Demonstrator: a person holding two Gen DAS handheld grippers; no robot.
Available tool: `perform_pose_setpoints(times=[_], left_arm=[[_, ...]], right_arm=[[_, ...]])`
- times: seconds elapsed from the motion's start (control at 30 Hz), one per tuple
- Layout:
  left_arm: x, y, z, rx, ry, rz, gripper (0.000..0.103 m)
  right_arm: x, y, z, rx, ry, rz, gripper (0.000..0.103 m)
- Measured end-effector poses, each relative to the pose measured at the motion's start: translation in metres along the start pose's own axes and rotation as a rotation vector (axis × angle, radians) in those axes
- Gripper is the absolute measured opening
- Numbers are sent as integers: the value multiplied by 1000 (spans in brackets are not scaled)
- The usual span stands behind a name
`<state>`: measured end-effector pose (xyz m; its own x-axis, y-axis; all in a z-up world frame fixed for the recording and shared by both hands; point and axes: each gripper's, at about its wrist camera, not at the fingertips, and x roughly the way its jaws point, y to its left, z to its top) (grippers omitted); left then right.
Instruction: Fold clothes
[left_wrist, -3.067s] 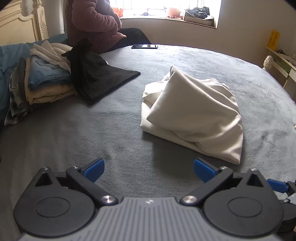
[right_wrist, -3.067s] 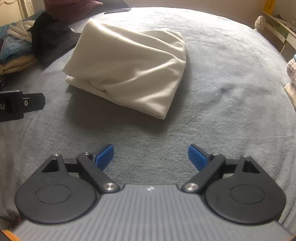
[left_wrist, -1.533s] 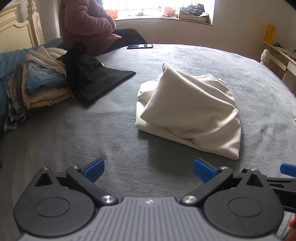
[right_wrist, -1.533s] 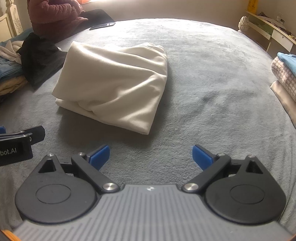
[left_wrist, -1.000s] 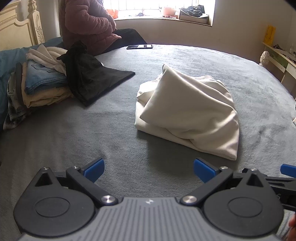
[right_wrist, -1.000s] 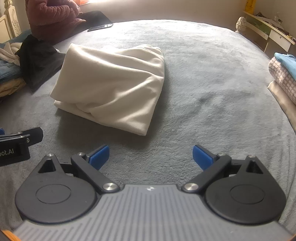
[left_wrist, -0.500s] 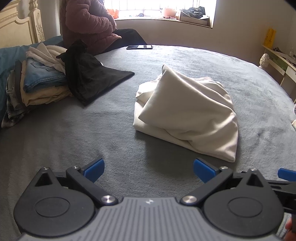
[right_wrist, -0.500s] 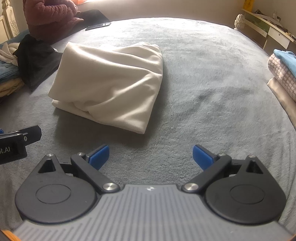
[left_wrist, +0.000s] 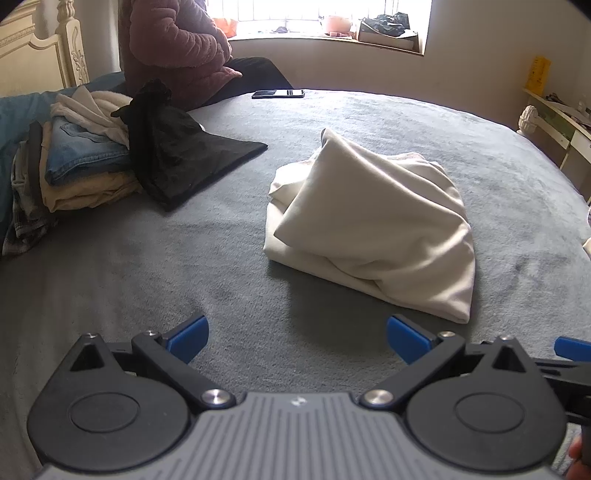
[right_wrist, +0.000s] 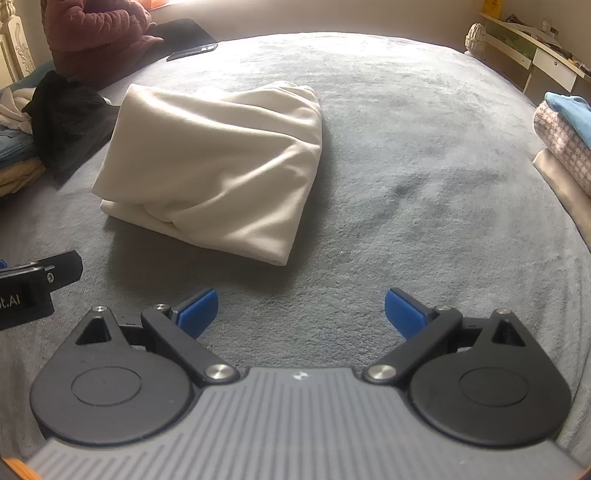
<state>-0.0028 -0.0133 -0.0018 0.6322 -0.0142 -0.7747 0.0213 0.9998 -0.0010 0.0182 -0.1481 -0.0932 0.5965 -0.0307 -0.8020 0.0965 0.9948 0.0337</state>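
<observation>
Clothes are what this job is about, and both claws are free right now. The left claw (left_wrist: 297, 334) hangs low over the grey bed (left_wrist: 184, 266) with its blue tips wide apart and nothing between them. The right claw (right_wrist: 301, 310) is the same: spread wide, holding nothing, just above the blanket.

A little way past the claws lies the cream cloth (left_wrist: 373, 225). It sits in the middle of the bed, doubled over into a puffy bundle. No claw touches it. It looks folded already, though the top flap is loose and a bit lumpy, so it may want one more smoothing.

Farther off on the left is a black garment (left_wrist: 177, 155). It is floppy and spread out, leaning on a stack of jeans and other clothes (left_wrist: 77, 162). I think that one is not folded yet and could be next.

On the far right edge, some neat folded things (right_wrist: 565, 144) sit in a pile. Those look done.

A person in a puffy jacket (left_wrist: 173, 40) sits at the back of the bed, beside a phone (left_wrist: 277, 93).
</observation>
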Motion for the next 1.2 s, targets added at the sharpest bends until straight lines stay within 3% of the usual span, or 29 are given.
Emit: perform_pose_setpoints(times=[1.2], left_arm=[[0, 0, 0, 5, -2, 24, 103]], right_arm=[[-7, 24, 0, 73, 5, -53, 97]])
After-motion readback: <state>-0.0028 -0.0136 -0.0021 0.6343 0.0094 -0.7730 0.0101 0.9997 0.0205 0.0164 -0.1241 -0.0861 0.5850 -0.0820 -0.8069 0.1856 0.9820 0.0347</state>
